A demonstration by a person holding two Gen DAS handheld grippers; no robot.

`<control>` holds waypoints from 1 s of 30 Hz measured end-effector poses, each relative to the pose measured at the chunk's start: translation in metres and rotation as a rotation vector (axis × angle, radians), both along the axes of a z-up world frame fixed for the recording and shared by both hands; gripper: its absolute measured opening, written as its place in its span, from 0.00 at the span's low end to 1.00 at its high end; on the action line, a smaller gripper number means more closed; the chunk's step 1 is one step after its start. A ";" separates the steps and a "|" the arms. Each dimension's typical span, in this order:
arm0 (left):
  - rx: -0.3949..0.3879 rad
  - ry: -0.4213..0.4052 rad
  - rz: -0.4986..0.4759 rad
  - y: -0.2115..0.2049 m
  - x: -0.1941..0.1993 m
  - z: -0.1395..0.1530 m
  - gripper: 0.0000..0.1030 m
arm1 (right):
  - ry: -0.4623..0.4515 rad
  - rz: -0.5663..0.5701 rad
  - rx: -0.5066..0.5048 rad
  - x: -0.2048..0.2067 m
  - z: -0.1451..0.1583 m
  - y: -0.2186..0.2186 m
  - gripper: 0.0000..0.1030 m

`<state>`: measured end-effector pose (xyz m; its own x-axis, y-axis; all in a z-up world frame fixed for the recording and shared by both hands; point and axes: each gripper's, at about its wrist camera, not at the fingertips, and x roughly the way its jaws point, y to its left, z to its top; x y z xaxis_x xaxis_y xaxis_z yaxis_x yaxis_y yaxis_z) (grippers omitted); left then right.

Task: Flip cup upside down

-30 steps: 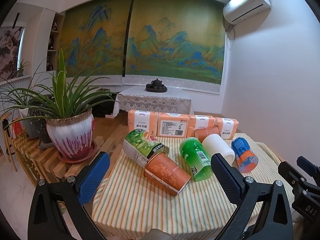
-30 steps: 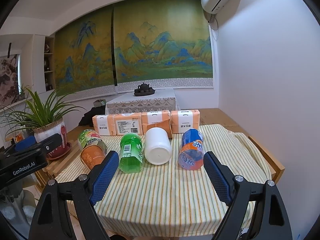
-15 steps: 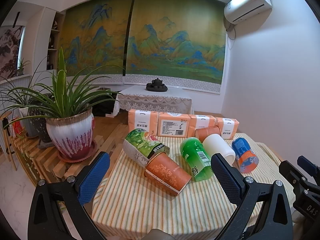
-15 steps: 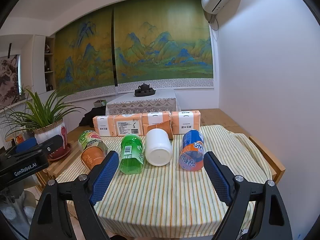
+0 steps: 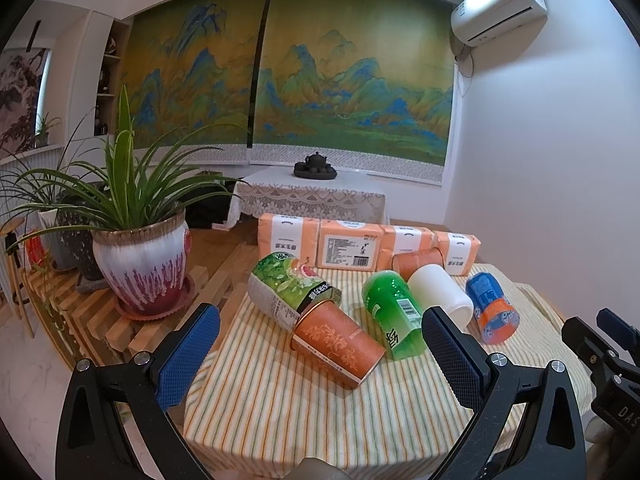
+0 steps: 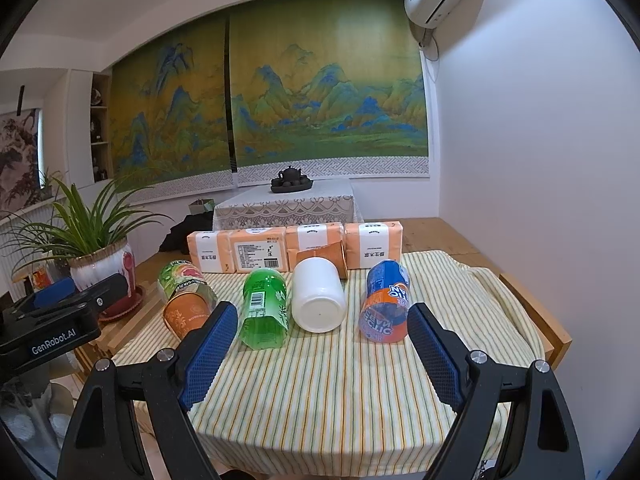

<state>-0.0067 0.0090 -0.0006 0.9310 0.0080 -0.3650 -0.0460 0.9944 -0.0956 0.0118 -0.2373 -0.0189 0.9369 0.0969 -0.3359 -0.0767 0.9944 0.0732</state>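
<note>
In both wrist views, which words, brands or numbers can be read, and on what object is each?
"GenRobot.AI": on the left hand-held gripper.
"DAS", cut off by the frame: on the right hand-held gripper.
"SONGZHU", partly hidden: on the orange cup.
Blue cup: big upside-down letters, unclear.
Green cup, tissue packs: print too small.

The black body of the left gripper (image 6: 52, 330), seen from the right wrist view, carries white lettering "GenRobot.AI". In the left wrist view the right gripper (image 5: 612, 384) shows the partial letters "DAS" at the frame edge. The orange cup (image 6: 185, 314) bears small lettering too fine to read surely. The blue-and-orange bottle (image 6: 384, 308) shows inverted white letters, not legible as a word. The green bottle (image 6: 264, 308) has a barcode label. The orange packs (image 6: 256, 254) carry unreadable print.
</note>
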 end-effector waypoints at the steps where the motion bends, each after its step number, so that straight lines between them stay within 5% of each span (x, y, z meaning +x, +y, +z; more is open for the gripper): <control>1: -0.001 0.001 0.001 0.000 0.000 0.000 0.99 | 0.001 0.001 0.001 0.000 0.000 0.000 0.82; 30: -0.011 0.044 0.022 0.021 0.014 -0.014 0.99 | 0.033 0.079 -0.036 0.032 0.004 0.023 0.86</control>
